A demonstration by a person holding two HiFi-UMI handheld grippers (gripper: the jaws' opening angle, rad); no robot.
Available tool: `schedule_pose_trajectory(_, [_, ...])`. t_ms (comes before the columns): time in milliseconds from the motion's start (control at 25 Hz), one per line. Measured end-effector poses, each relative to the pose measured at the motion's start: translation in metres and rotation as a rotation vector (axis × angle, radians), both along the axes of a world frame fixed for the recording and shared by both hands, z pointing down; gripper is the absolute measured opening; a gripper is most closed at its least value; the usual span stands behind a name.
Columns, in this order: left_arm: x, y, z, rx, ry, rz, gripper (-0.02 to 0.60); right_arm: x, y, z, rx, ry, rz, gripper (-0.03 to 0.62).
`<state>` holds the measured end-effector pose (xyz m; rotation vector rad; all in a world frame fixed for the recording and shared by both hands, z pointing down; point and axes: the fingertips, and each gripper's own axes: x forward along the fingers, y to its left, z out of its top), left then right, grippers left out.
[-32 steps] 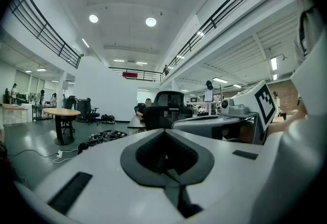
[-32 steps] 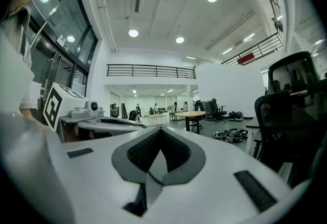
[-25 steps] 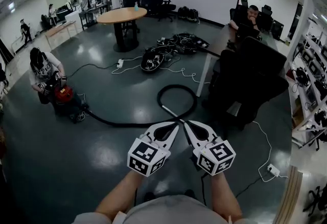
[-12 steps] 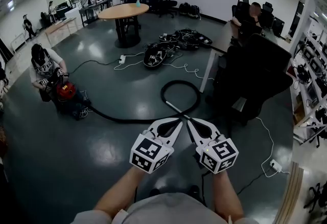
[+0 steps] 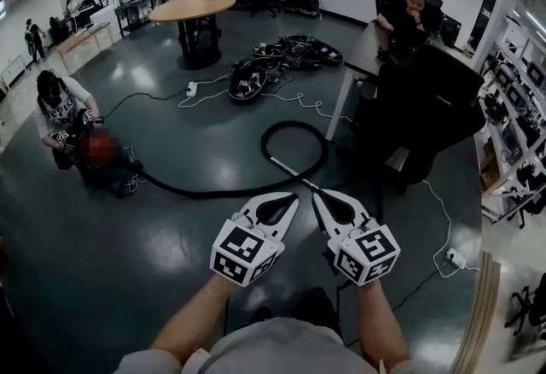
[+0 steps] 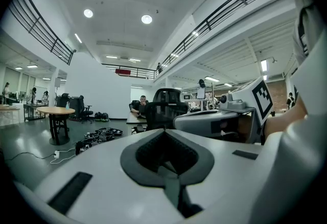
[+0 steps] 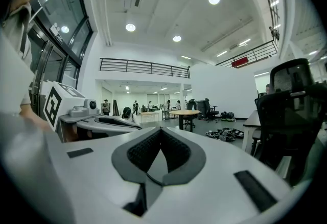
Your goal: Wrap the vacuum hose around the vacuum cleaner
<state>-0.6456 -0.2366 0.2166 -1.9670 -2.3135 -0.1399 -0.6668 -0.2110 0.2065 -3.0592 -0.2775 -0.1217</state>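
Grippers shut and empty, hose loose on the floor.
Held left gripper (image 5: 293, 198) and right gripper (image 5: 317, 195) side by side above the dark floor, jaws of each closed together with nothing between them. Saw vacuum hose (image 5: 222, 191) lying ahead, curled into one loop beside a black office chair (image 5: 418, 116), its pale wand end crossing the loop just beyond the gripper tips, then trailing left to the vacuum cleaner (image 5: 109, 172), well apart from both grippers, beside a crouching person (image 5: 55, 108). Noted round table (image 5: 192, 9) and cable heap (image 5: 273, 73) farther back.
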Motion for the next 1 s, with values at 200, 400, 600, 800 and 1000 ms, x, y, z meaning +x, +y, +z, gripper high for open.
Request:
schedule_pose_trajectory(200, [0.023, 0.009, 0.010, 0.006, -0.021, 0.004, 0.008, 0.021, 0.010, 0.008, 0.006, -0.009, 0.020, 0.006])
schedule_pose_trajectory(400, [0.045, 0.038, 0.017, 0.019, -0.027, -0.005, 0.008, 0.040, 0.040, 0.014, 0.008, -0.011, 0.019, 0.006])
schedule_pose_trajectory(600, [0.072, 0.085, 0.034, 0.042, -0.021, -0.015, 0.008, 0.067, 0.091, 0.024, 0.020, 0.031, 0.022, 0.005])
schedule_pose_trajectory(800, [0.097, 0.148, 0.041, 0.070, -0.015, -0.031, 0.008, 0.097, 0.153, 0.027, 0.041, 0.050, -0.011, 0.005])
schedule_pose_trajectory(1000, [0.117, 0.219, 0.046, 0.109, -0.019, -0.053, 0.008, 0.117, 0.224, 0.029, 0.058, 0.040, -0.043, 0.006])
